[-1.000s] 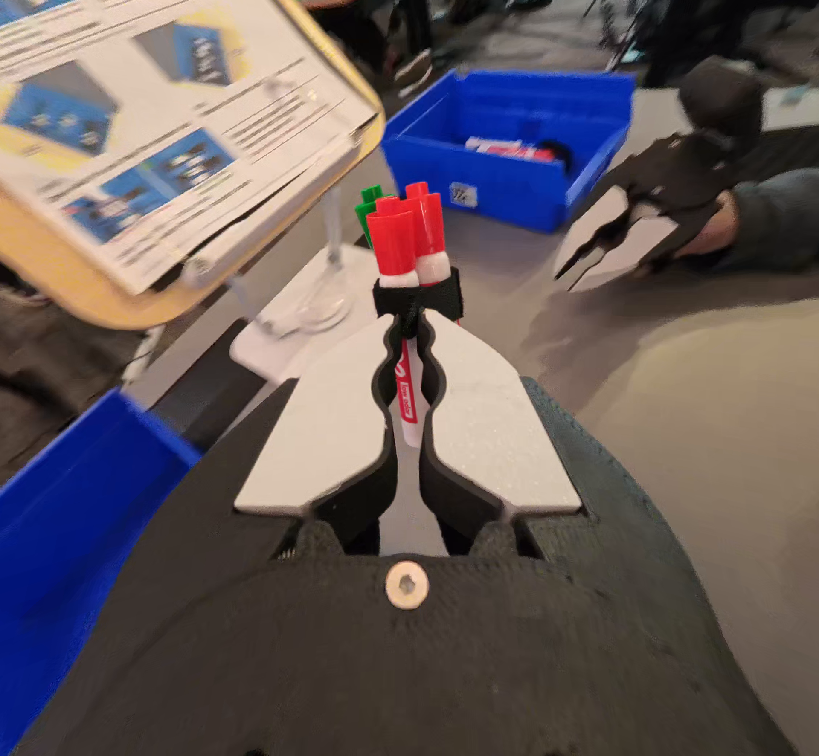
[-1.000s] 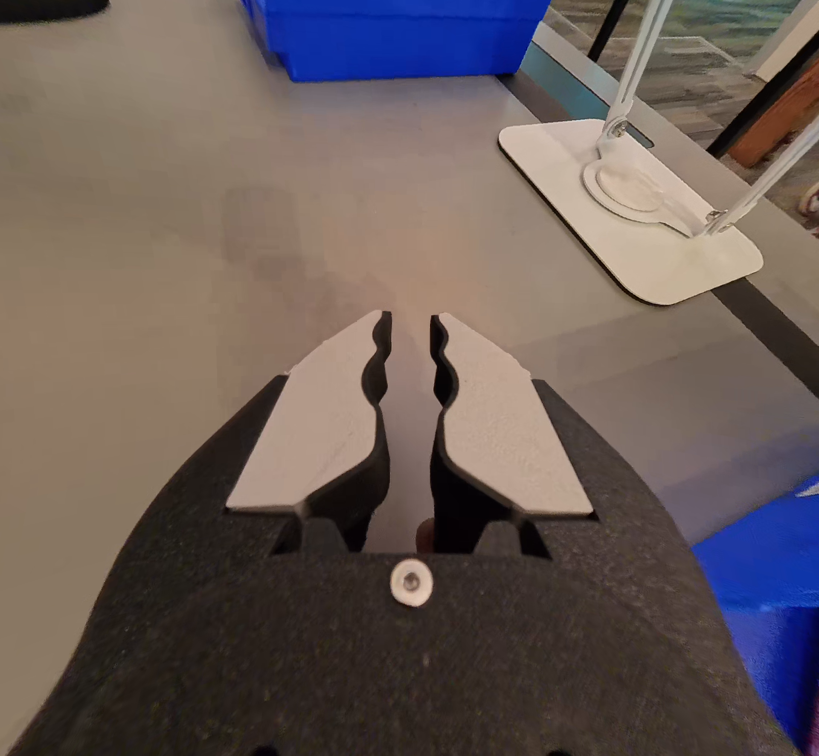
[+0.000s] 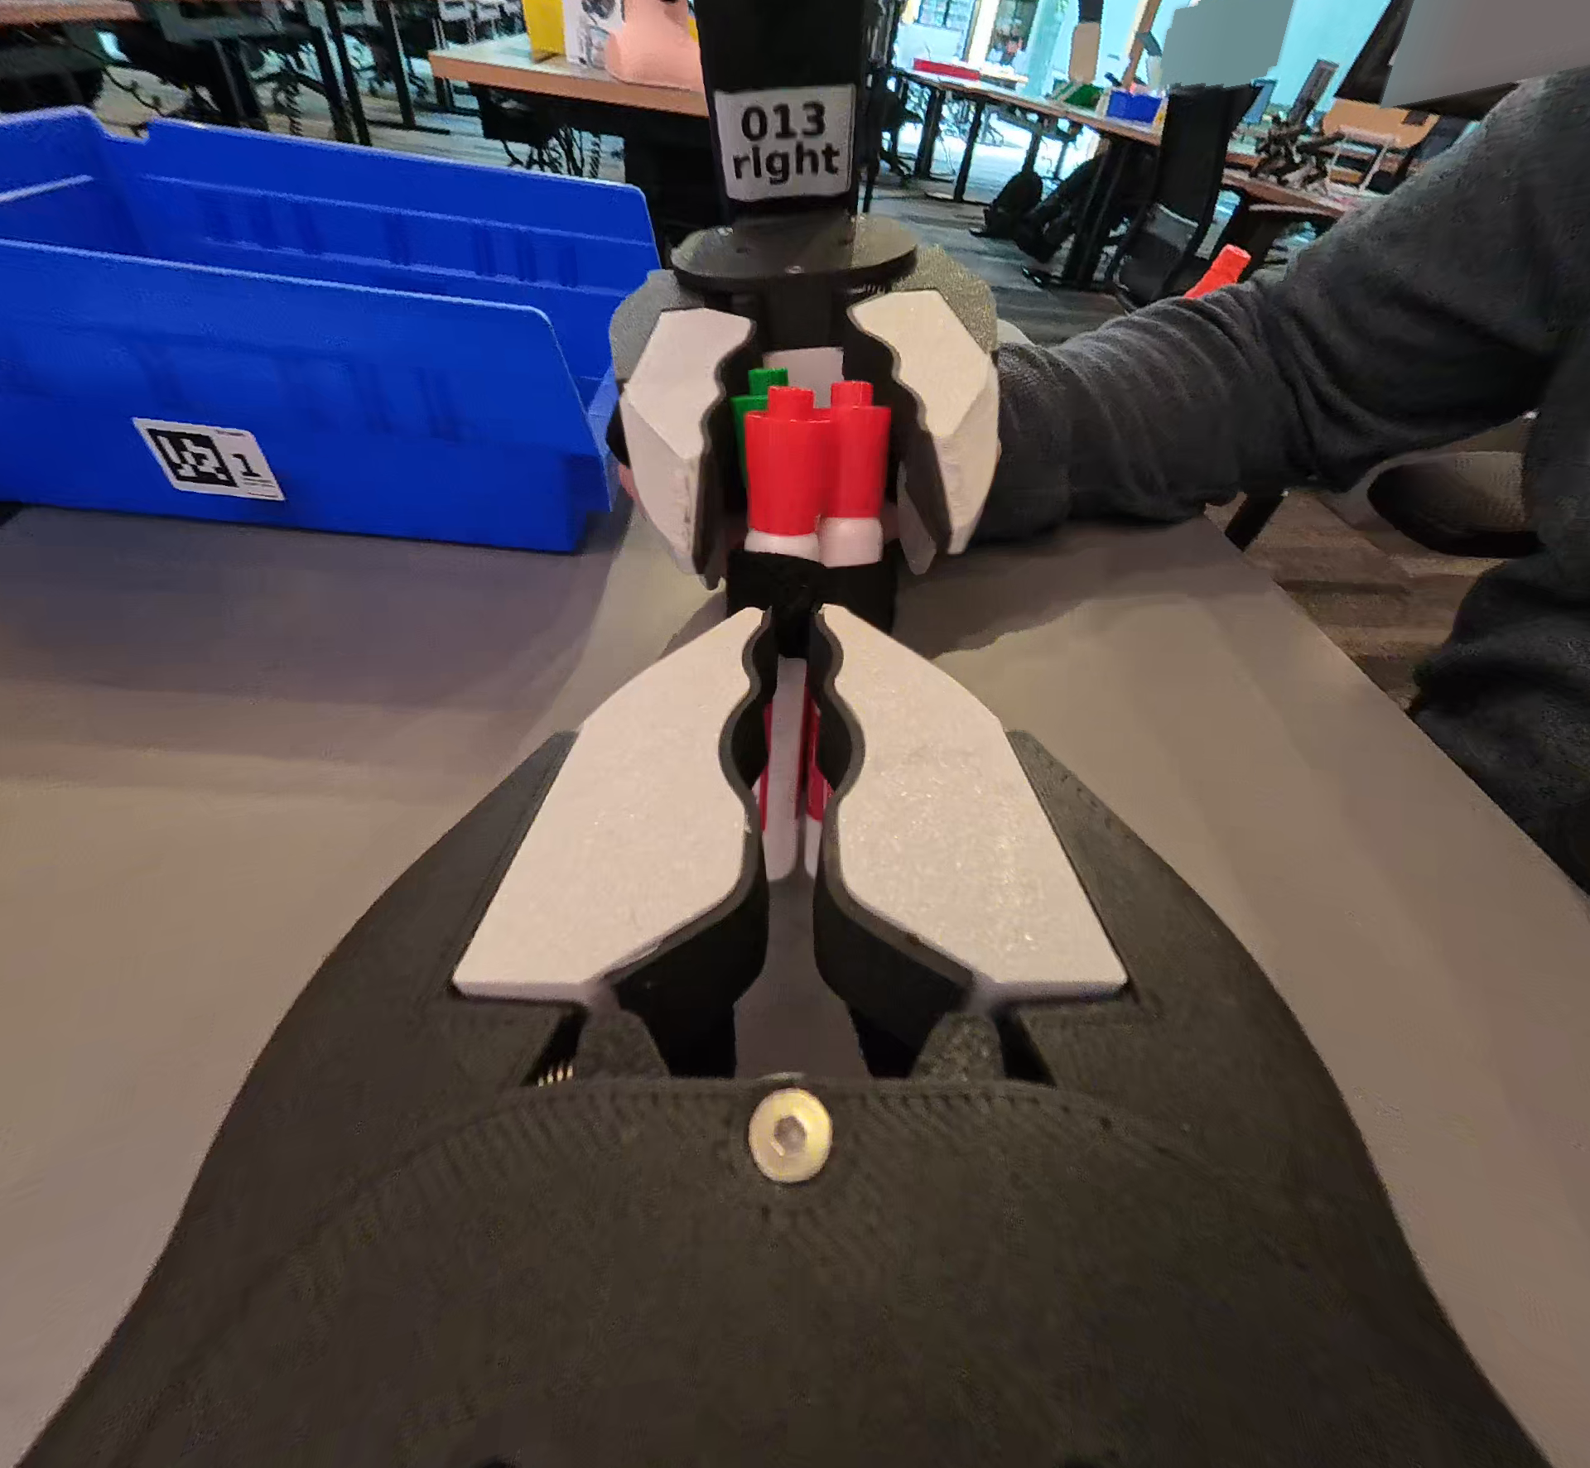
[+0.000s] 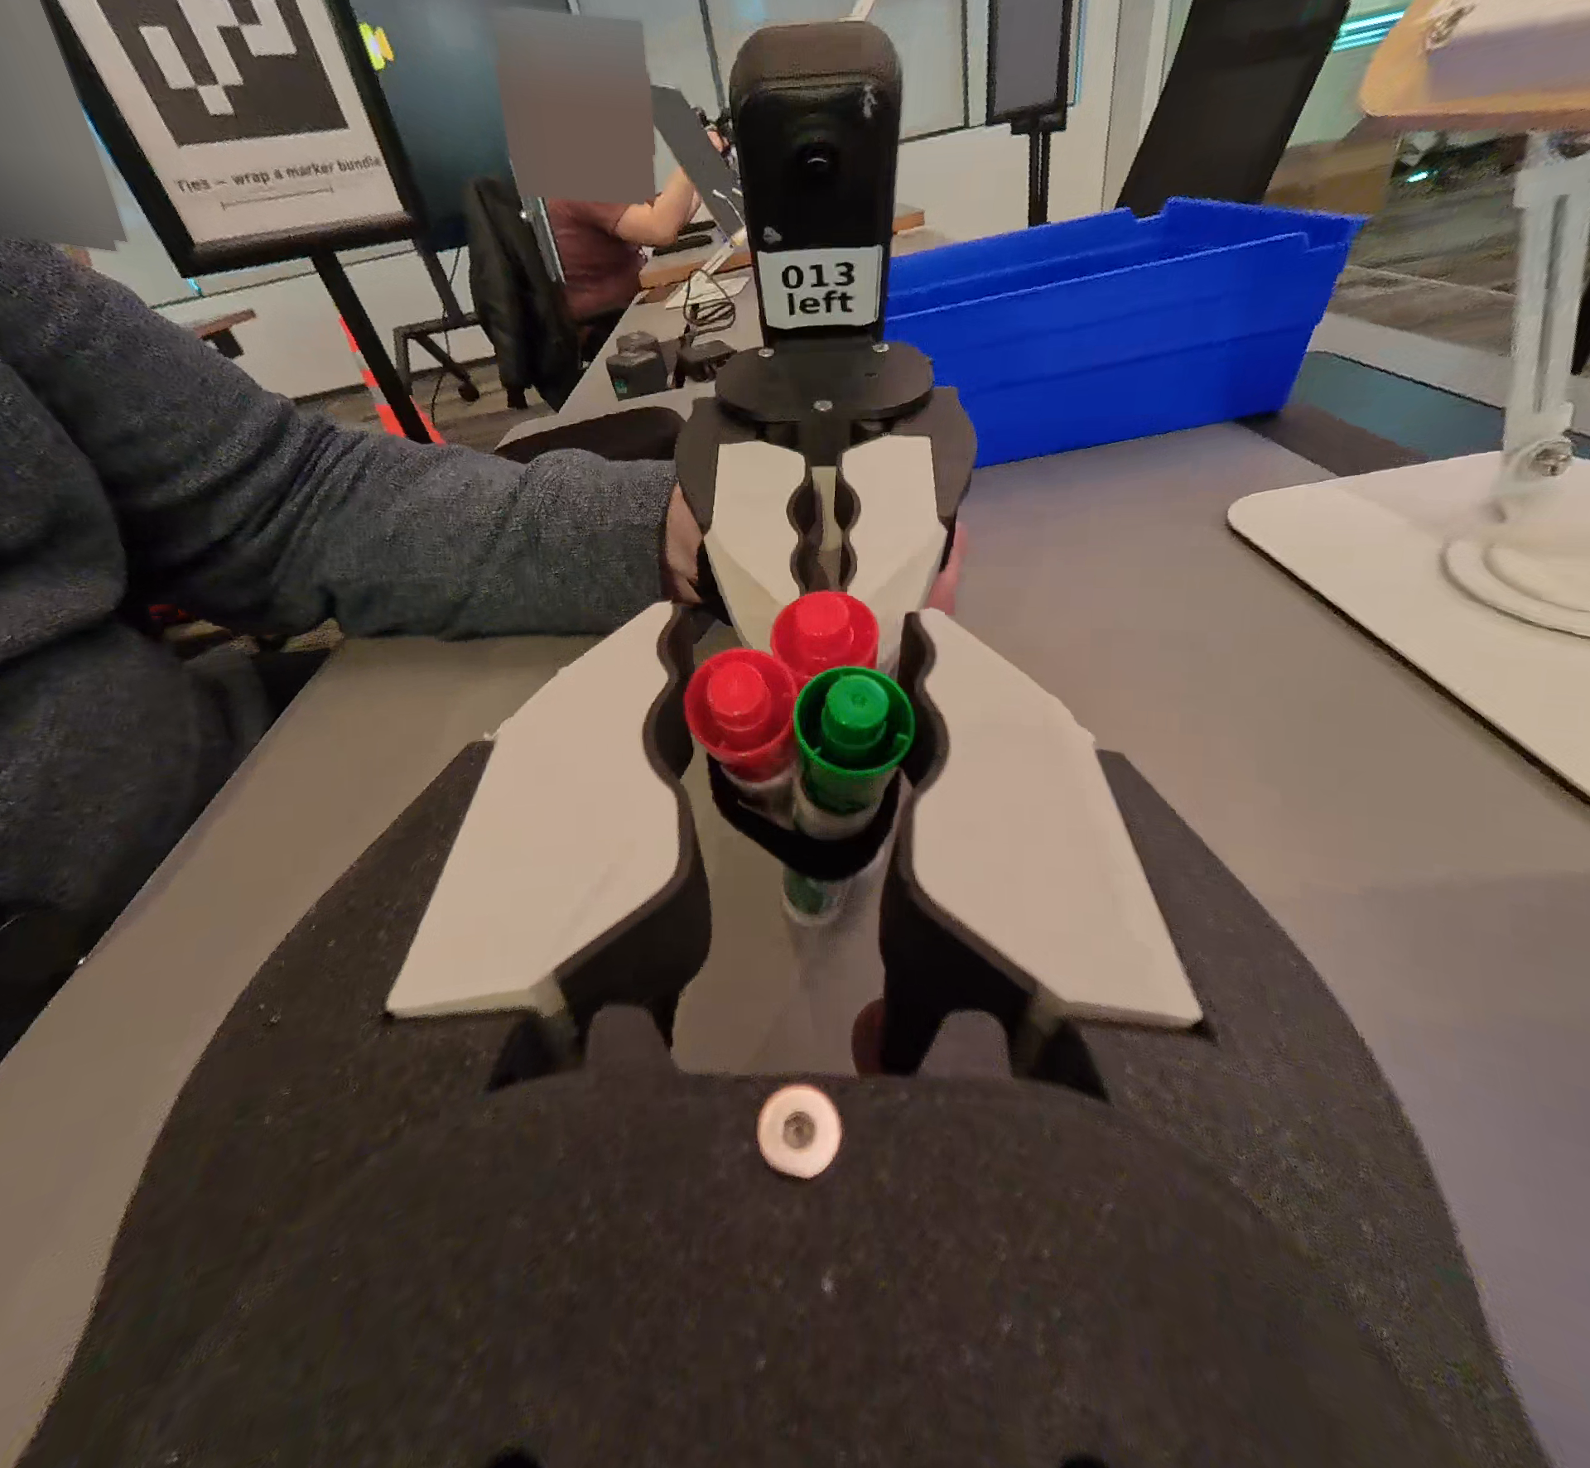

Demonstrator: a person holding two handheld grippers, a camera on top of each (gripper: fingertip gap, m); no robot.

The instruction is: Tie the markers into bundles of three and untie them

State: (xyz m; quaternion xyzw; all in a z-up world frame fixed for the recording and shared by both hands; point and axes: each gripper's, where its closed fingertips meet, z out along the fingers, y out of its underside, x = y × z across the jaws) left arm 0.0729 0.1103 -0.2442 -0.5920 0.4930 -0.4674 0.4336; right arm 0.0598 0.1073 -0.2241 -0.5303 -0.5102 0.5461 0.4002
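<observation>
Right gripper [image 4: 796, 704], off to the side 1 s ago, now faces my left gripper [image 3: 790, 635], jaws spread around the caps, not touching. Left jaws clamp the bundle [image 3: 809, 472]: 2 red, 1 green, black tie [image 4: 809, 846], held above the table [image 3: 258, 738].

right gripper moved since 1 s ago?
Yes. The right gripper was over bare table, its jaws empty; now it faces the left gripper and straddles the marker bundle, and the white stand base has shifted toward the right edge.
</observation>
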